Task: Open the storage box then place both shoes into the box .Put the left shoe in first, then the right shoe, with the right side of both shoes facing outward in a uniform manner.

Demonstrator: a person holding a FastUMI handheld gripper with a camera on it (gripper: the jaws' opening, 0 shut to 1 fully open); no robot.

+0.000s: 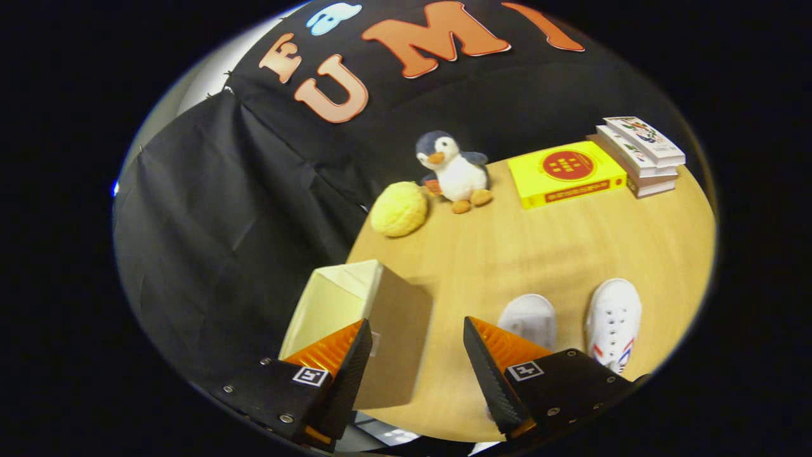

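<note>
Two spread fingers point(415, 355) hover empty above the open box point(361, 317).

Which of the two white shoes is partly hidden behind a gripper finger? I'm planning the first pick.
The shoe nearer the box; its heel end is hidden. The striped shoe lies clear. The gripper is open.

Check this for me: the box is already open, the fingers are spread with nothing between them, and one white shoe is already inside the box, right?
Not quite. In the gripper view both white shoes stand on the table, none inside the open box. The rest holds: the gripper has its fingers spread, holding nothing.
</note>
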